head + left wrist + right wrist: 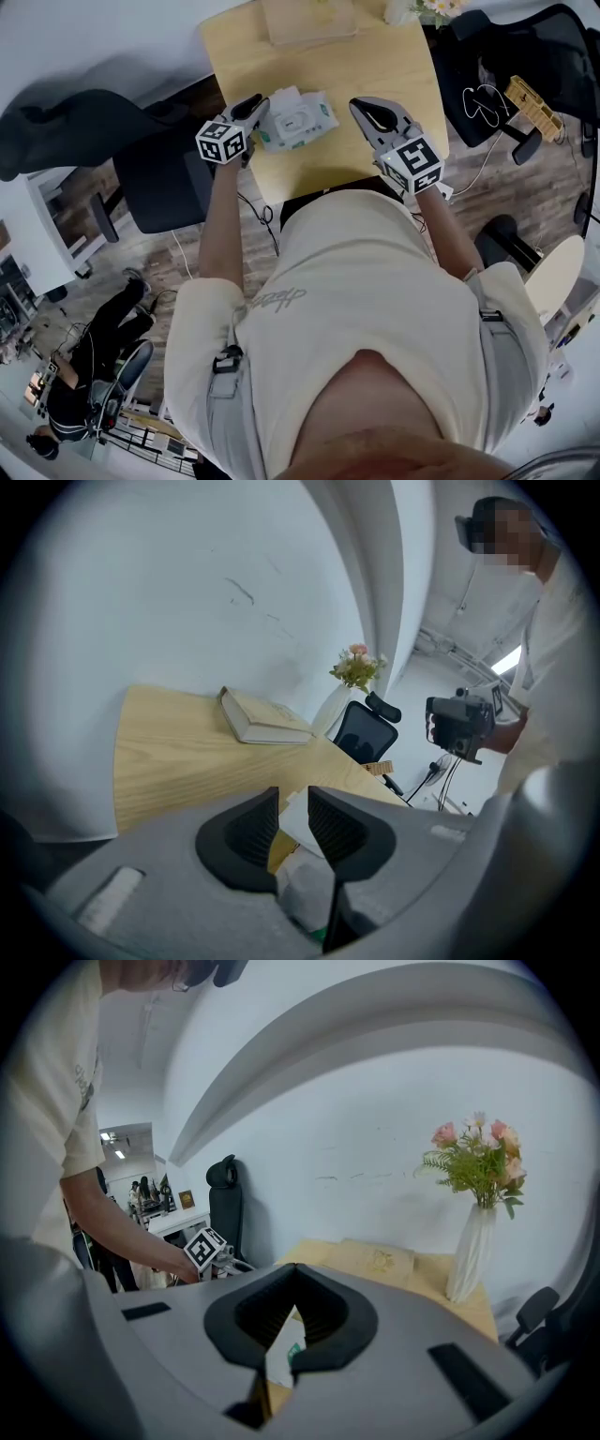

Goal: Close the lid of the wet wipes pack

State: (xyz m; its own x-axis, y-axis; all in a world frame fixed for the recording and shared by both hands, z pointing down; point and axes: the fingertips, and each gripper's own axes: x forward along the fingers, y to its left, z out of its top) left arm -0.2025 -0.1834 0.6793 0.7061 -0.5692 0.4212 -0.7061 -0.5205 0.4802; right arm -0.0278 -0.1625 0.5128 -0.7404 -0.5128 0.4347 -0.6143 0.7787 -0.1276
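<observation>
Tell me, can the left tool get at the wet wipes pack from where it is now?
Probably yes. The left tool sits right beside the wet wipes pack, jaws apart, and nothing stands between the two.

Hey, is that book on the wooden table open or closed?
Closed. The book lies flat on the table, its cover on top and the page edges stacked shut beneath it.

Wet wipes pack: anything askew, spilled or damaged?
The white, green-edged wet wipes pack lies skewed to the edges of the light wooden table; a white flap, seemingly its open lid, stands up at its far side. Nothing spilled or damaged shows.
</observation>
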